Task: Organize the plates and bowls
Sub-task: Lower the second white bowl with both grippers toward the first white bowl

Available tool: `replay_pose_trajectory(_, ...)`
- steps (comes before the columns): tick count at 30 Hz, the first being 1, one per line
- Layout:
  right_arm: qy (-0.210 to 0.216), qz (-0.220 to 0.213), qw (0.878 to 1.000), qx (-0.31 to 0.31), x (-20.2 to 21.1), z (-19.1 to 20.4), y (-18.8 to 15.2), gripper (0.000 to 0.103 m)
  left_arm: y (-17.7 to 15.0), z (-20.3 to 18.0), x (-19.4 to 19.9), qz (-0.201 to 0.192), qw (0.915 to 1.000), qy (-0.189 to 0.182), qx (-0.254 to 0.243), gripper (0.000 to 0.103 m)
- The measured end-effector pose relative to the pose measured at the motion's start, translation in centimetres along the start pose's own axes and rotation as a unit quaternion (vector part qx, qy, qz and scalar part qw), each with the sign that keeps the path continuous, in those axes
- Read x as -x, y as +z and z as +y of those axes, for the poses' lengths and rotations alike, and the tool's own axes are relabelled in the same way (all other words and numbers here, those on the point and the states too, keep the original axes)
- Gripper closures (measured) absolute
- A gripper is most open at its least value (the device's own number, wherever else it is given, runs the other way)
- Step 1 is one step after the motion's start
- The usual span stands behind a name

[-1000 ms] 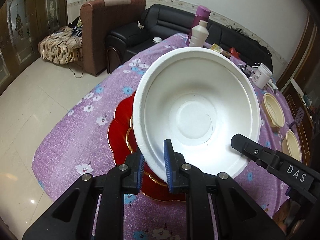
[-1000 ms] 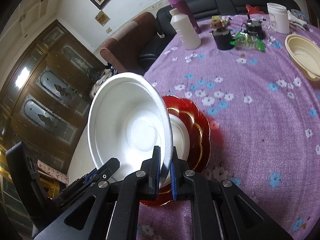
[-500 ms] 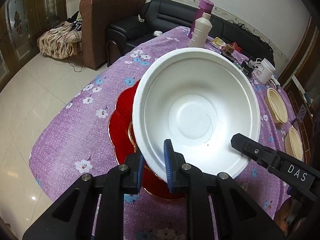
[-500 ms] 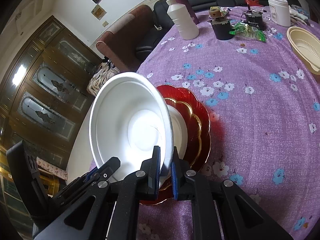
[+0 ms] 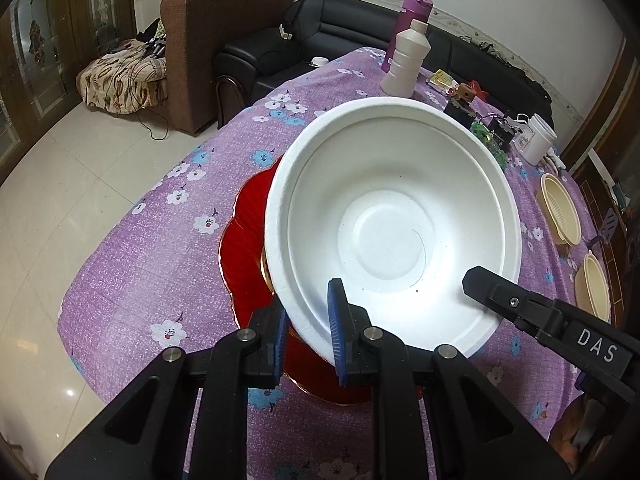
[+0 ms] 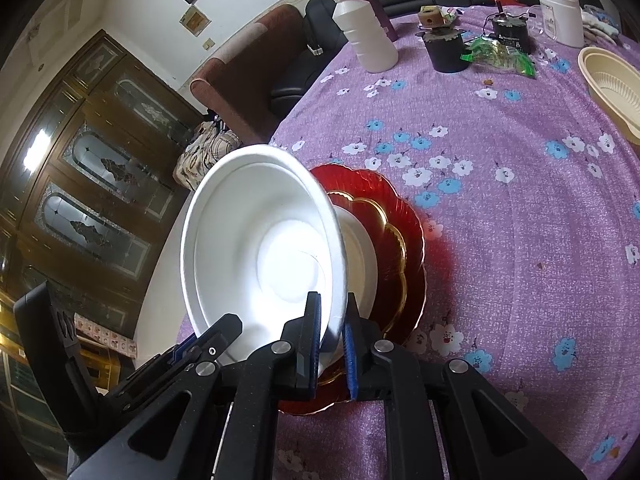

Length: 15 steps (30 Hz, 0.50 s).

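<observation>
A white foam bowl (image 5: pixel 392 232) hangs tilted just above a stack of plates on the purple flowered tablecloth (image 6: pixel 520 208). My left gripper (image 5: pixel 308 312) is shut on its near rim. My right gripper (image 6: pixel 332 312) is shut on the rim at the other side, and one of its fingers (image 5: pixel 500 288) shows at the right of the left wrist view. In the right wrist view the white bowl (image 6: pixel 264 248) stands almost on edge. Under it lie a large red plate (image 6: pixel 384 200), a smaller gold-rimmed red plate (image 6: pixel 396 248) and a white dish (image 6: pixel 360 256).
A white bottle (image 6: pixel 368 36), a purple flask (image 5: pixel 412 8), a black pot (image 6: pixel 446 50) and a white jar (image 6: pixel 560 12) stand at the far end. Cream strainer bowls (image 5: pixel 560 212) sit at the right. The table edge runs close to the left of the red plate (image 5: pixel 244 232), with tiled floor below.
Both grippers keep their hold on the white bowl above the red plates. Nothing has visibly shifted on the table.
</observation>
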State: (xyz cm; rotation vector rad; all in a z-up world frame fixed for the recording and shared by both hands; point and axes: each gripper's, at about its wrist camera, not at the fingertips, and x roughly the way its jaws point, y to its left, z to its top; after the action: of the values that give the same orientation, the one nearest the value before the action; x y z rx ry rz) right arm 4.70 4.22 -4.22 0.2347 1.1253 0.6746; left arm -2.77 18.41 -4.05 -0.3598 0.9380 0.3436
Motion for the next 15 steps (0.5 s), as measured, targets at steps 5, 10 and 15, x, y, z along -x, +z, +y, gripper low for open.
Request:
replay_pose_trajectory(5,-0.001,0.002,1.000,-0.001,-0.35,-0.08,0.08,0.091,-0.03,0.04,-0.29,0.004,1.0000,0.001,0.000,0.086)
replay_pose_trajectory(10,-0.002,0.005,1.000,-0.003,-0.59,-0.15,0.16,0.091,-0.01,0.10,-0.38,0.005,1.0000,0.002,0.001,0.086)
replay_pose_trajectory(15,-0.005,0.003,1.000,-0.003,-0.64,-0.06,0.23,0.090,0.04,0.11,-0.54,0.007,1.0000,0.002,0.002,0.086)
